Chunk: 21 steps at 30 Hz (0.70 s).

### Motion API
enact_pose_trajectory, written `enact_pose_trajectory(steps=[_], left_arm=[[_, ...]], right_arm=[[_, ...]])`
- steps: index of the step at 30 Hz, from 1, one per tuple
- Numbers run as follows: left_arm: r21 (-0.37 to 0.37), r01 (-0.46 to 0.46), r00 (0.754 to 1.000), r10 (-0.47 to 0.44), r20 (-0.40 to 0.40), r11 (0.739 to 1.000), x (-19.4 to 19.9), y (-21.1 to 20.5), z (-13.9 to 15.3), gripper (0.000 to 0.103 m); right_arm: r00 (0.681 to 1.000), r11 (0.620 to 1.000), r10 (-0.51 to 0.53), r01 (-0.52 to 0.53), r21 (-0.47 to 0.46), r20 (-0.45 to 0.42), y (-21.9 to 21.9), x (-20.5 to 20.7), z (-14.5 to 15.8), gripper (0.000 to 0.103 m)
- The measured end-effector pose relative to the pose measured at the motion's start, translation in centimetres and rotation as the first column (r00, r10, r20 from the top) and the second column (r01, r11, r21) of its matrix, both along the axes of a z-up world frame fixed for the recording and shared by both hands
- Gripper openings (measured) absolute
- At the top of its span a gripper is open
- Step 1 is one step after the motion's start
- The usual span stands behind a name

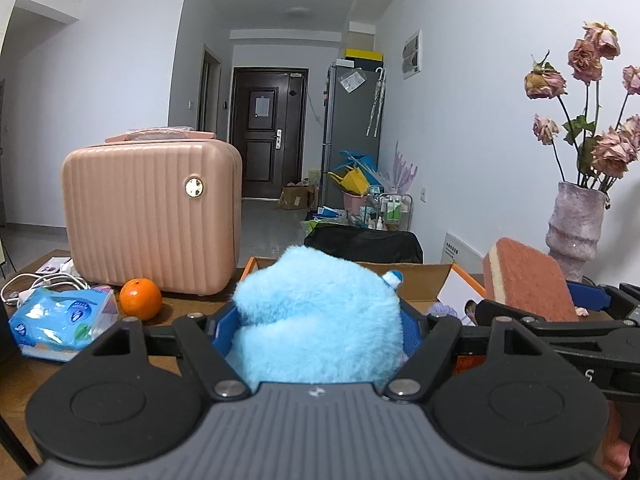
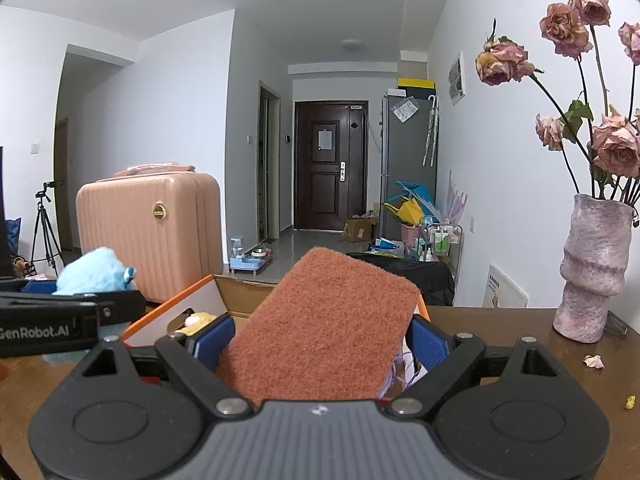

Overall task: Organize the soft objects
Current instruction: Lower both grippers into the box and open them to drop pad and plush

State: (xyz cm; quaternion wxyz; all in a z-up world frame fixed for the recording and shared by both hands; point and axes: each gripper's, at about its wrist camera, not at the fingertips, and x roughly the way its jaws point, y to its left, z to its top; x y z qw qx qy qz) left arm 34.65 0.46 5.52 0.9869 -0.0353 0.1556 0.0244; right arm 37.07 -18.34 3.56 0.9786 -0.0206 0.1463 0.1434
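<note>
My left gripper (image 1: pixel 318 328) is shut on a fluffy light-blue plush toy (image 1: pixel 320 316), held above the near edge of an open cardboard box (image 1: pixel 420 276). My right gripper (image 2: pixel 320 340) is shut on an orange-brown scouring sponge (image 2: pixel 328 328) with a yellow layer, held tilted over the same box (image 2: pixel 236 292). The sponge also shows in the left wrist view (image 1: pixel 528 280), to the right of the plush. The plush also shows in the right wrist view (image 2: pixel 96 272), at the left. A yellowish soft item (image 2: pixel 198 319) and purple yarn (image 1: pixel 442 309) lie inside the box.
A pink hard case (image 1: pixel 152 216) stands at the back left of the brown table (image 2: pixel 520 344). An orange (image 1: pixel 140 298), a blue tissue pack (image 1: pixel 60 322) and white cables (image 1: pixel 36 282) lie at the left. A vase of dried roses (image 2: pixel 592 268) stands at the right.
</note>
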Motion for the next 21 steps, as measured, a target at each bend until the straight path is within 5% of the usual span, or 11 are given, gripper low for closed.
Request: enact_pose_trajectory(steps=[21], left_arm=[[-0.016,-0.044,0.999,0.044,-0.016,0.999,8.1,-0.6,-0.4,0.076]], right_arm=[[0.998,0.999,-0.05,0.05,0.004,-0.034,0.3,7.8,0.2,0.092]])
